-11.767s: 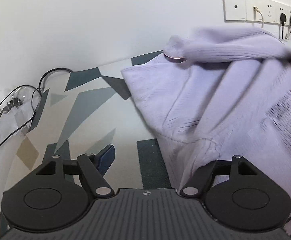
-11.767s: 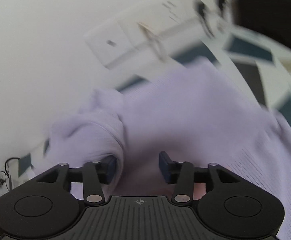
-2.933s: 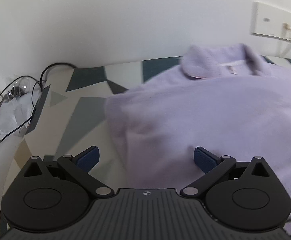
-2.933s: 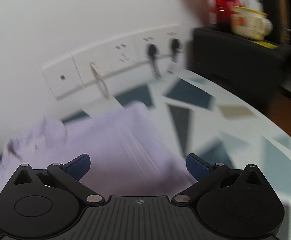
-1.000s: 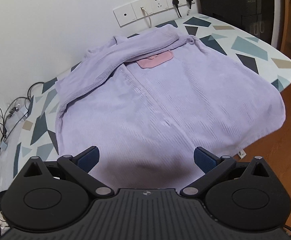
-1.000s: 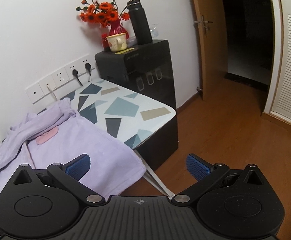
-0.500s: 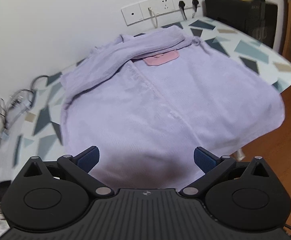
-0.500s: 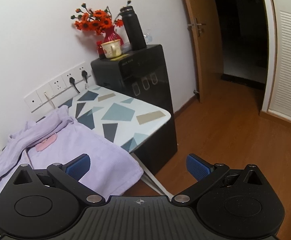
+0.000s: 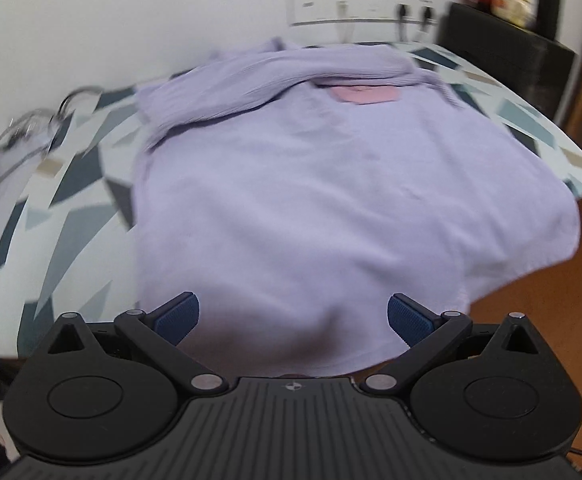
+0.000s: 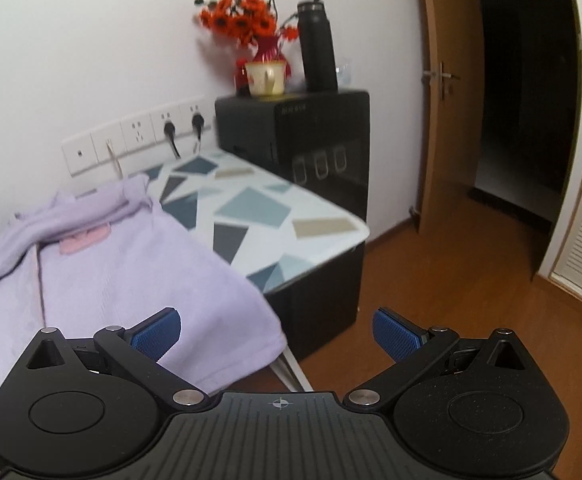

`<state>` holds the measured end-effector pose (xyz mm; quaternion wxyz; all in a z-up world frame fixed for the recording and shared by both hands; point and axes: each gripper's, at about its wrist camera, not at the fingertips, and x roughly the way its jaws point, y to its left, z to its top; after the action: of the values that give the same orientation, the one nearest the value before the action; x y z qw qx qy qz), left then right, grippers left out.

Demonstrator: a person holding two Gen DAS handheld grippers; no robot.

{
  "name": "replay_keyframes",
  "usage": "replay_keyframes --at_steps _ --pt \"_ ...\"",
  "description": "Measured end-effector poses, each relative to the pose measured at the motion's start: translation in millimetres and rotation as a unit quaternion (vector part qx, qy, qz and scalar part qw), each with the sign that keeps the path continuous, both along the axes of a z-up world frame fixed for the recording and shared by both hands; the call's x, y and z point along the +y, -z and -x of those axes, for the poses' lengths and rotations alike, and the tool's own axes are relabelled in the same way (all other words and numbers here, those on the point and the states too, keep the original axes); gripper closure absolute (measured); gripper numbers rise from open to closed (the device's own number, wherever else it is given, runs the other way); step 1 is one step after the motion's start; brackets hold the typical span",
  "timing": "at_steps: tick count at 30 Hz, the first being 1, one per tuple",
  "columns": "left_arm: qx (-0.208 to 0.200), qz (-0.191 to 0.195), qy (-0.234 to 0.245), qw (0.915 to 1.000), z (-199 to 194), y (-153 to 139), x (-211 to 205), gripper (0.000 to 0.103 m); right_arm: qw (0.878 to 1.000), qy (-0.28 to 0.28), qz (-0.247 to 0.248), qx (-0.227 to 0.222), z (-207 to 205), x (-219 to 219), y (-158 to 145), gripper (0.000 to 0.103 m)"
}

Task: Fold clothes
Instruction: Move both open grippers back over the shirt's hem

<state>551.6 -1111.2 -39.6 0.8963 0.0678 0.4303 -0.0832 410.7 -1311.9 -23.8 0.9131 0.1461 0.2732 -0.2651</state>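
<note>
A lilac garment (image 9: 311, 184) lies spread on the patterned table (image 9: 67, 208), with its sleeves folded across the top and a pink patch (image 9: 365, 94) below the collar. Its near hem hangs over the table's front edge. My left gripper (image 9: 293, 316) is open, just above that hem, with nothing between its blue pads (image 9: 177, 314). In the right wrist view the same garment (image 10: 111, 272) sits at the left. My right gripper (image 10: 277, 330) is open too, off the garment's right corner, above the table edge and the floor.
A black cabinet (image 10: 311, 148) stands by the table's far right end with red flowers (image 10: 243, 20), a mug (image 10: 265, 78) and a black bottle (image 10: 317, 46) on it. Wall sockets (image 10: 139, 136) with plugs run behind. Cables (image 9: 23, 136) lie at the table's left. An open doorway (image 10: 519, 100) is at right.
The left gripper has swung and come lower and closer to the garment's near hem. The right gripper has drifted nearer the table's right end. Both stay open.
</note>
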Motion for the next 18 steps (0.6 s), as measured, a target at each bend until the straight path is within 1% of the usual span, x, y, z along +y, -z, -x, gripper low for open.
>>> replay_keyframes --at_steps 4,9,12,18 --pt "0.022 0.03 -0.038 0.9986 -18.6 10.0 34.9 0.0 0.999 -0.027 0.013 0.013 -24.7 14.5 6.8 0.001" --pt "0.054 0.054 -0.087 0.9933 -39.4 29.4 71.8 0.001 0.998 -0.055 -0.013 0.009 -55.6 21.1 9.7 0.001" --pt "0.064 0.056 -0.09 0.9922 -45.6 39.5 85.1 0.001 0.998 -0.057 -0.018 0.004 -75.2 25.8 13.1 0.001" --pt "0.06 0.058 -0.089 0.9925 -65.1 43.7 93.8 0.001 0.997 -0.067 -0.045 0.011 -113.3 31.5 22.7 0.001"
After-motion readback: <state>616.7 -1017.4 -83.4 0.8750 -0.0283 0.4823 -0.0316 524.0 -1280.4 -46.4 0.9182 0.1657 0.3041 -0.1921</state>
